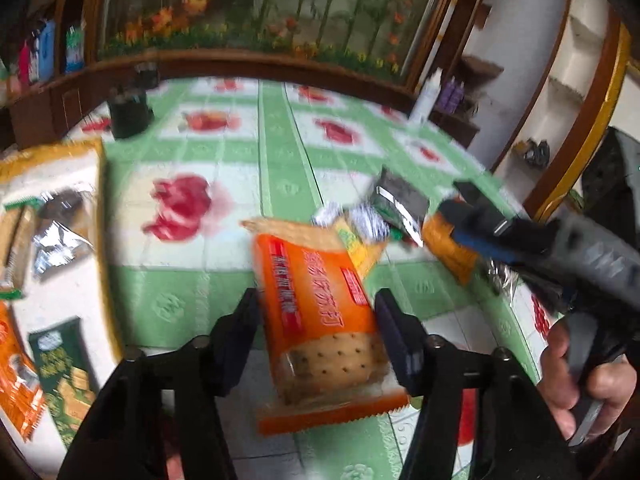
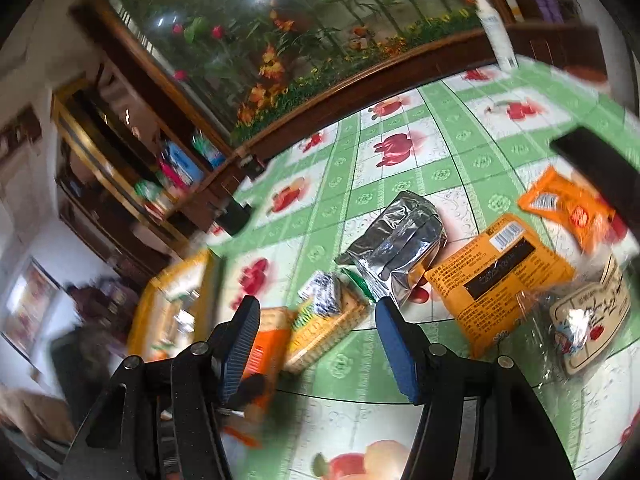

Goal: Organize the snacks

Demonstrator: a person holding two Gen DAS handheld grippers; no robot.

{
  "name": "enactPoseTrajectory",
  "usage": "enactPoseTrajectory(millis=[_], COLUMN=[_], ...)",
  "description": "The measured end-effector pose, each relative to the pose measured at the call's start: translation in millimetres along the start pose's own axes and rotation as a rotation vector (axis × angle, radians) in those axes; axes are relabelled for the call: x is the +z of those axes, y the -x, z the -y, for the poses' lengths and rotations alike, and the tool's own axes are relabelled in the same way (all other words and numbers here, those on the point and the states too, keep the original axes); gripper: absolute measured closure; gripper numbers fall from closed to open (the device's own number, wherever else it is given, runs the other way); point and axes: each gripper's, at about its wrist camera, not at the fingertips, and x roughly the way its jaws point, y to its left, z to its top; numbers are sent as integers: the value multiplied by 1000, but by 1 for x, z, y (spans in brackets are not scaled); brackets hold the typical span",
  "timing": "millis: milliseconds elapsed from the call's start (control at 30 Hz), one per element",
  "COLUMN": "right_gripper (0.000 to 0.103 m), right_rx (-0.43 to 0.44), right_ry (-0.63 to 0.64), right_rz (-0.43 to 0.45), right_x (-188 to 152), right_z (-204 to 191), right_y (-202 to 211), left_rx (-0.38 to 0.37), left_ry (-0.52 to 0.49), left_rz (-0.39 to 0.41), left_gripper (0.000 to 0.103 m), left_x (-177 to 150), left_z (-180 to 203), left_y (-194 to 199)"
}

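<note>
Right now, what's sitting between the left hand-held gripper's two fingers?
An orange cracker packet lies between the left hand-held gripper fingers, clearest in the left wrist view.

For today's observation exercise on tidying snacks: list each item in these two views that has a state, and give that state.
left gripper: shut on the orange cracker packet.
orange cracker packet: sealed, lifted off the tablecloth.
right gripper: open, nothing between the fingers.
silver foil pouch: crumpled, lying flat.
yellow packet: lying with its barcode side up.
yellow-rimmed tray: partly filled with snack packets.
</note>
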Motion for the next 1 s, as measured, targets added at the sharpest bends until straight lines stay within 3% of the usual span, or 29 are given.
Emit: enactPoseTrajectory(millis=[67,133,167,267,300,333,433,567,633,767,867,900,1000], right_gripper=[53,63,68,68,68,68,68,68,82,83,83,83,83], right_rx=[-41,-100,-114,-138,-146,-155,-169,-209,-218,-239,-232,-225,-206], right_ry=[72,133,146,162,169,175,184,217,239,270,263,257,235], right_rz=[-19,-30,-37,-55,-57,-60,-81,-94,-106,-69,-25,-18,-7], right_x=[-4,-7,-8,-7,-7,-6,-2,2,2,1,4,4,4], right_z=[-11,-19,-19,-21,-22,-23,-24,-29,-29,-34,-34,-33,-30], right_y=[-8,-18,-22,-34,-36,-38,-51,-66,-71,-63,-49,-46,-39], left_rx=[4,5,-1,8,23,41,27,52,51,71,99,113,129], left_ry=[3,5,6,3,-13,-21,-11,-50,-63,-93,-116,-135,-154], left_rz=[17,9,-2,-8,-6,-8,-18,-8,-20,-50,-91,-106,-108], left_gripper=[51,67,67,68,64,54,35,27,26,26,30,45,50], left_x=[0,1,1,2,3,3,3,2,0,-1,-1,-2,-2], left_z=[-5,-8,-9,-10,-8,-7,-8,-2,1,8,13,17,23], left_y=[2,-1,-4,-7,-7,-9,-8,-6,-9,-18,-29,-34,-41])
